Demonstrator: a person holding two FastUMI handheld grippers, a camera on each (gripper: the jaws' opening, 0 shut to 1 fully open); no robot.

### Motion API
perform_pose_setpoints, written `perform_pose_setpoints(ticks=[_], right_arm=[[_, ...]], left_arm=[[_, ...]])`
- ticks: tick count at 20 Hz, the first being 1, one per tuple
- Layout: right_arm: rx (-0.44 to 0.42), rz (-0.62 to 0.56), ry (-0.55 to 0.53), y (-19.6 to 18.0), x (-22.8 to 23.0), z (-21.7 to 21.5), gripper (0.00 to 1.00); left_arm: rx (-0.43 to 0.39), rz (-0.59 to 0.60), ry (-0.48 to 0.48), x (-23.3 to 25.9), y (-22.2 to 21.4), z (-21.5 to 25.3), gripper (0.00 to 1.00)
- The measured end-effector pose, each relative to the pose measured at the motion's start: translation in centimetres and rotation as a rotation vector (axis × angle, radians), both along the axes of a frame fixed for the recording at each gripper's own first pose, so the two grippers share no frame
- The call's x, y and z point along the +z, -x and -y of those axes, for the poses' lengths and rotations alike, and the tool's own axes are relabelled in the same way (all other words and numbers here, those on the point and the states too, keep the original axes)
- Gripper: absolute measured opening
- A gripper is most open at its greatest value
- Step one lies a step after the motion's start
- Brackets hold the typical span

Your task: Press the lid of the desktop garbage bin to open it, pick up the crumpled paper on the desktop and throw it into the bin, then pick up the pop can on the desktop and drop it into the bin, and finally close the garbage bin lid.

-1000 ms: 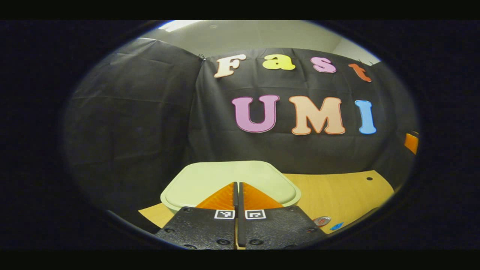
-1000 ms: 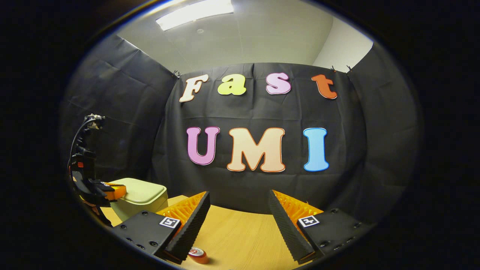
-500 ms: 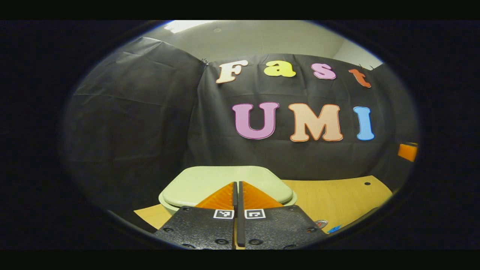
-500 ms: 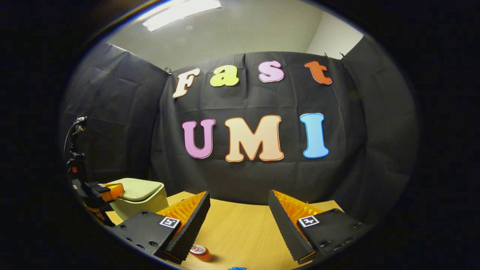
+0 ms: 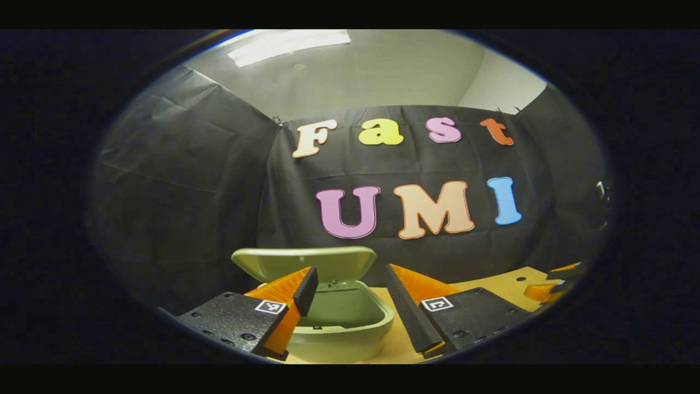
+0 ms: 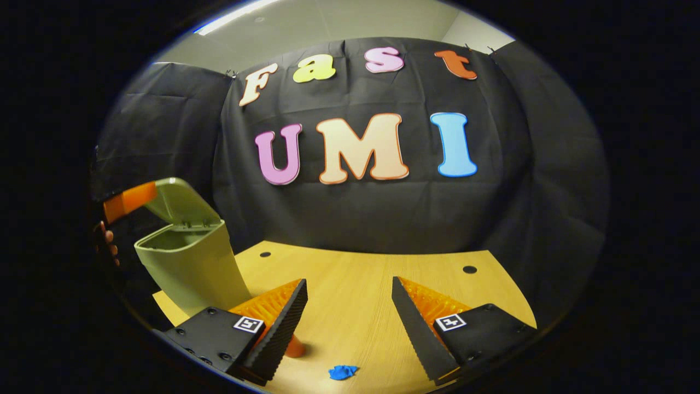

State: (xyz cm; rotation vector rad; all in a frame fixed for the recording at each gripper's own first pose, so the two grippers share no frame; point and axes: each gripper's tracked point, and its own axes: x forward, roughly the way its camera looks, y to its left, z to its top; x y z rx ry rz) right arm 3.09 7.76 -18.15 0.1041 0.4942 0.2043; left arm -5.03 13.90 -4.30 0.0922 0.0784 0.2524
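The pale green desktop bin [image 5: 339, 320] stands with its lid [image 5: 303, 261] swung up and its inside bare where I can see it. My left gripper [image 5: 350, 271] hovers open just above and in front of the bin's mouth, holding nothing. In the right gripper view the bin [image 6: 188, 265] is at the left with its lid [image 6: 183, 203] raised, and the left gripper [image 6: 128, 198] is beside that lid. My right gripper [image 6: 350, 282] is open over the table. A small blue crumpled paper [image 6: 343, 372] lies below it. The pop can [image 6: 296, 348] is mostly hidden behind one finger.
The wooden table [image 6: 361, 273] has two small round holes near its far edge. Black cloth walls close in behind and beside it. A hand [image 6: 106, 243] shows at the far left by the bin. The right gripper [image 5: 552, 282] appears at the right edge of the left gripper view.
The bin lid has sprung open. My left gripper went from shut on top of the lid to open and lifted back. My right gripper tilted down toward the table, bringing the blue paper into view.
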Motion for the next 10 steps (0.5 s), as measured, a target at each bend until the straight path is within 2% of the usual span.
perform_pose_setpoints(ticks=[4,7,8,9,10], right_arm=[[0.038,-0.118,0.04,1.2,-5.5,-0.5,0.98],[0.075,-0.225,0.087,2.8,-10.4,-1.0,0.98],[0.092,-0.259,0.103,3.2,-11.8,-1.3,0.98],[0.113,-0.298,0.121,3.6,-13.3,-1.5,0.98],[0.134,-0.34,0.142,4.1,-14.7,-1.7,0.98]], left_arm=[[0.018,0.026,-0.022,1.5,0.9,-0.3,0.92],[0.026,0.043,-0.028,2.6,1.2,-0.5,0.92],[0.026,0.043,-0.033,2.6,1.5,-0.6,0.88],[0.027,0.044,-0.039,2.7,1.6,-0.7,0.88],[0.029,0.046,-0.045,3.0,1.8,-0.8,0.92]])
